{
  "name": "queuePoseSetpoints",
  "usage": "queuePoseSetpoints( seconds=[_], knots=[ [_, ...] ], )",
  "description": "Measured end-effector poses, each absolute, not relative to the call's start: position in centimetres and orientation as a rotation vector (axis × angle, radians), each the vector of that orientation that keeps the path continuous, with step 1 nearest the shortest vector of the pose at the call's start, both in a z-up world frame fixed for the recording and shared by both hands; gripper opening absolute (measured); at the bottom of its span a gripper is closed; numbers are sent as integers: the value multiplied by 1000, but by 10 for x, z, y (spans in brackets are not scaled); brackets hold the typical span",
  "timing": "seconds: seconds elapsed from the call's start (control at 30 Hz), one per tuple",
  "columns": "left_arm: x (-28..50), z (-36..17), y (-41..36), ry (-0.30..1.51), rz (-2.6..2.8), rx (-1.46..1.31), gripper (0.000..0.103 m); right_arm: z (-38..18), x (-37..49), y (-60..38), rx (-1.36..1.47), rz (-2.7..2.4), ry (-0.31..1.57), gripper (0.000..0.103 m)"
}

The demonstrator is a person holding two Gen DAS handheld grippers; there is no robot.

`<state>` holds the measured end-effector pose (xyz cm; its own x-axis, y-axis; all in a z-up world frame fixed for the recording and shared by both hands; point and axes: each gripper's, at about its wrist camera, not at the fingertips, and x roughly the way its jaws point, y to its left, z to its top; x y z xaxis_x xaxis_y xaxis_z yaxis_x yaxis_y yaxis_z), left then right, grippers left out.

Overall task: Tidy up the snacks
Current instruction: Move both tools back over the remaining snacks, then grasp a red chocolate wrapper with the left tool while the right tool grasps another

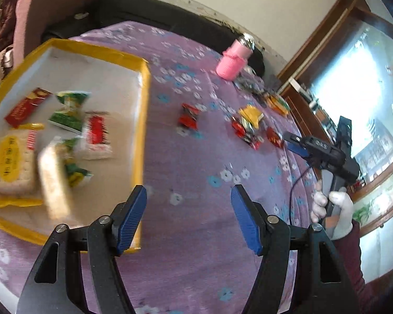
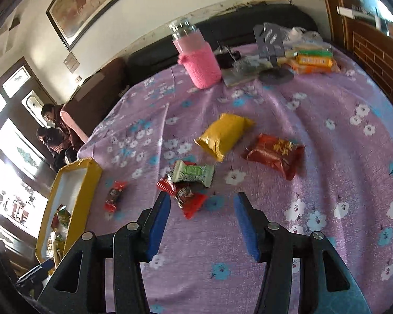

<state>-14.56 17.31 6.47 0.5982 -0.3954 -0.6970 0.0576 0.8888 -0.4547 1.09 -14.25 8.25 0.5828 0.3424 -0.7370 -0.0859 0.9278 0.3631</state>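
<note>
Both grippers are hanging with fingers spread and holding nothing, the left gripper (image 1: pixel 188 218) beside the yellow tray (image 1: pixel 144 120) of snacks, the right gripper (image 2: pixel 201 225) just short of a red candy (image 2: pixel 186 196) lying on the purple tablecloth (image 2: pixel 314 136).

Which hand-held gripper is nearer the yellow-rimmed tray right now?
Left. The left hand-held gripper hangs open at the yellow-rimmed tray's near corner. The right hand-held gripper is open over the loose snacks, with the tray off to its left.
</note>
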Motion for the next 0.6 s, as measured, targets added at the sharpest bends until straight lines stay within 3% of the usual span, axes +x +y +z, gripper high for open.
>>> queuePoseSetpoints(
  seconds=[0.6],
  knots=[
    [-102,69,149,947,-269,-316,66,25,55,-63,18,330,973,57]
  ],
)
